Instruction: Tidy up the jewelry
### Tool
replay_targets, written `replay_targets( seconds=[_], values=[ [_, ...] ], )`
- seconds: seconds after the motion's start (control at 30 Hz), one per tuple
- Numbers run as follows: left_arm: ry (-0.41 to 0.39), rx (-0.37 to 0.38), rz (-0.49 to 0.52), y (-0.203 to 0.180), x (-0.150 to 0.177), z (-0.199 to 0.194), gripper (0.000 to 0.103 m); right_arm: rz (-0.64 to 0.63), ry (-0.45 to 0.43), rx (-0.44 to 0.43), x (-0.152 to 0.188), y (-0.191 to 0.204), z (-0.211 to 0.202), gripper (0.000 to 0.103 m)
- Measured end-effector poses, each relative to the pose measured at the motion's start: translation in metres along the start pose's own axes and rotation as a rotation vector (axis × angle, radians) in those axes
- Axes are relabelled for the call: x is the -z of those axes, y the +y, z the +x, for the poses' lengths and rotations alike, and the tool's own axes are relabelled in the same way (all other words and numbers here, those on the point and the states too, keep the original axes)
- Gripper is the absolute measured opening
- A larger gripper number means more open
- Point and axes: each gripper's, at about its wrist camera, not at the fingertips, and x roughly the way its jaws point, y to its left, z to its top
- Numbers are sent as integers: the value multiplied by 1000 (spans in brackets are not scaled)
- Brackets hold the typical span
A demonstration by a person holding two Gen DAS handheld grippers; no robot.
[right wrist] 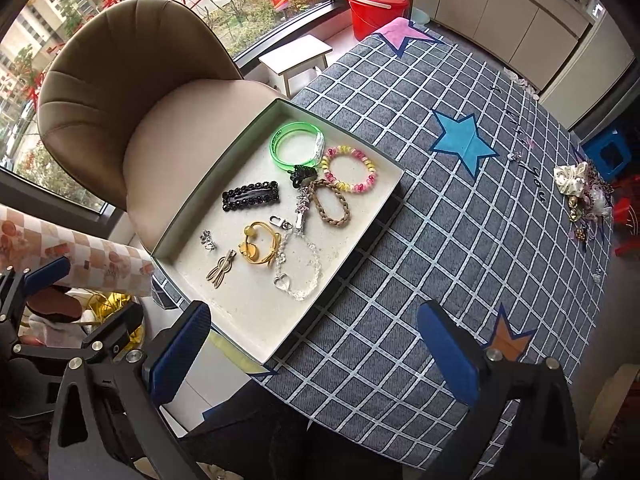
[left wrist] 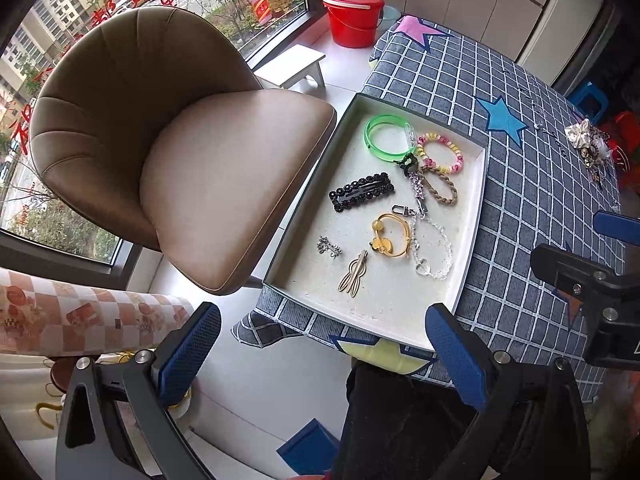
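A shallow white tray (left wrist: 472,216) (right wrist: 380,208) on the checked tablecloth holds several pieces: a green bangle (left wrist: 386,136) (right wrist: 296,146), a pink-yellow coil bracelet (left wrist: 440,152) (right wrist: 350,172), a black hair clip (left wrist: 362,192) (right wrist: 250,196), a yellow hair tie (left wrist: 390,236) (right wrist: 258,248), a clear bead bracelet (right wrist: 300,276) and a gold clip (left wrist: 354,274). A pile of other jewelry (left wrist: 592,144) (right wrist: 584,196) lies at the table's far right. My left gripper (left wrist: 324,352) is open and empty, near the tray's front edge. My right gripper (right wrist: 316,348) is open and empty, above the tray's near corner.
A brown chair (left wrist: 180,140) (right wrist: 140,120) stands left of the table. A red bucket with a pink basin (left wrist: 354,4) and a small white stool (right wrist: 296,58) sit by the window. A blue stool (right wrist: 608,156) stands at the far right. A checked roll (left wrist: 80,316) lies at the left.
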Motion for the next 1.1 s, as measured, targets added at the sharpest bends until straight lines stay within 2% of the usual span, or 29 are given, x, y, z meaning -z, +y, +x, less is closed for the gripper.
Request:
replay_targets(
  seconds=[1.1],
  values=[
    [3, -4, -9, 1, 4, -1, 103, 3, 0, 0, 0, 4, -1, 103]
  ],
)
